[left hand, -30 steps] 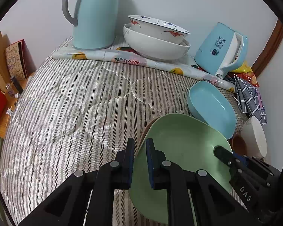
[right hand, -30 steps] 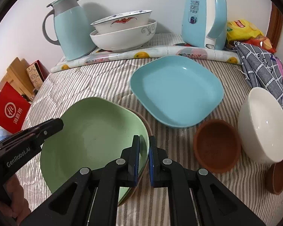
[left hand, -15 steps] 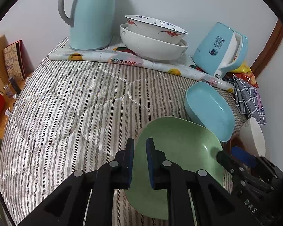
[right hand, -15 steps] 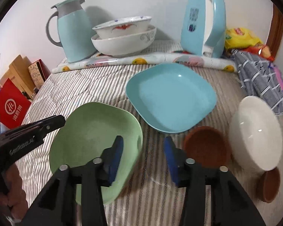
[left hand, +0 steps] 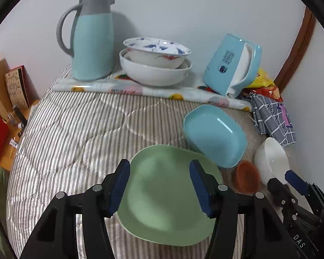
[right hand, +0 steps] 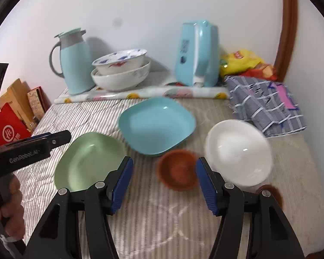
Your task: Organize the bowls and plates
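Both my grippers have just been opening and now stand wide with nothing between the pads: the left gripper has let go of the green plate, and the right gripper has pulled back from it too. That plate lies flat on the striped cover, beside the blue plate. One plate seems placed; the blue plate, white bowl and brown bowl are unstacked.
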